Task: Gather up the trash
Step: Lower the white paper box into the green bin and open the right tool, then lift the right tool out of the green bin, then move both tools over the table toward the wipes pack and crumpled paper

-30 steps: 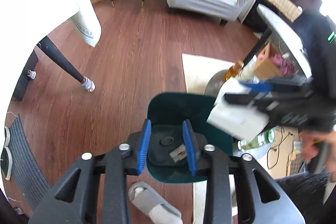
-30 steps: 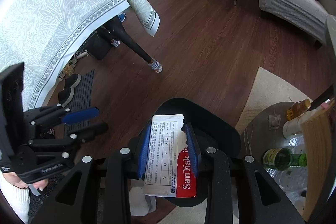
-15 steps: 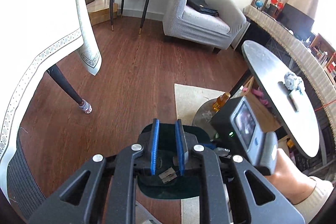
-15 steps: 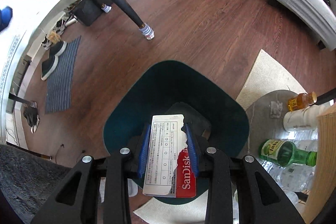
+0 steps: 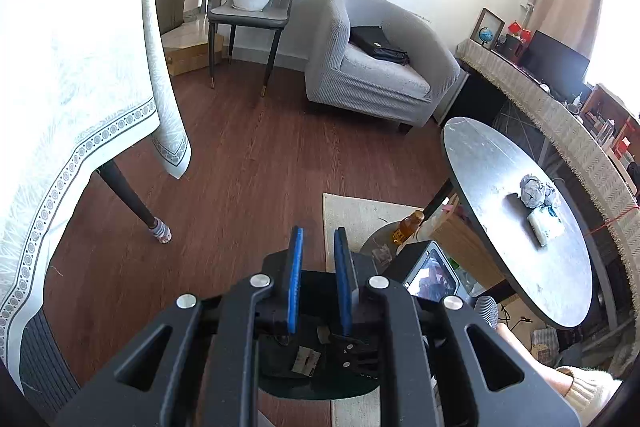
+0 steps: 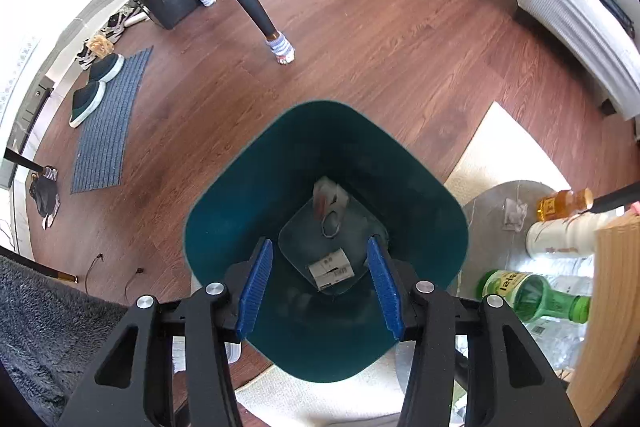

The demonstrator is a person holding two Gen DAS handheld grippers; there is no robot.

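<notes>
In the right wrist view I look straight down into a dark teal bin [image 6: 280, 155]. My right gripper [image 6: 320, 241] hangs over its mouth, jaws opening, with nothing between the blue pads. At the bin's bottom lie a white and red card pack [image 6: 328, 197] and a small grey-white carton scrap [image 6: 332, 269]. In the left wrist view my left gripper [image 5: 318, 231] is above the bin [image 5: 312, 393]. Its pads stand a narrow gap apart and hold nothing. On the round dark table [image 5: 492, 167] to the right lie a crumpled paper ball [image 5: 534, 189] and a white packet [image 5: 545, 225].
Beside the bin, a low shelf holds a green bottle [image 6: 532, 297], a white bottle [image 6: 560, 237] and an amber bottle [image 6: 564, 203]. A clothed table [image 5: 72, 87] with dark legs stands left. A grey armchair [image 5: 376, 67] is at the back, and a doormat [image 6: 108, 123] with slippers lies far left.
The right gripper sank over the bin and opened; the red and white card pack left its pads and lies in the bin. The left gripper narrowed, rose and tilted up toward the room.
</notes>
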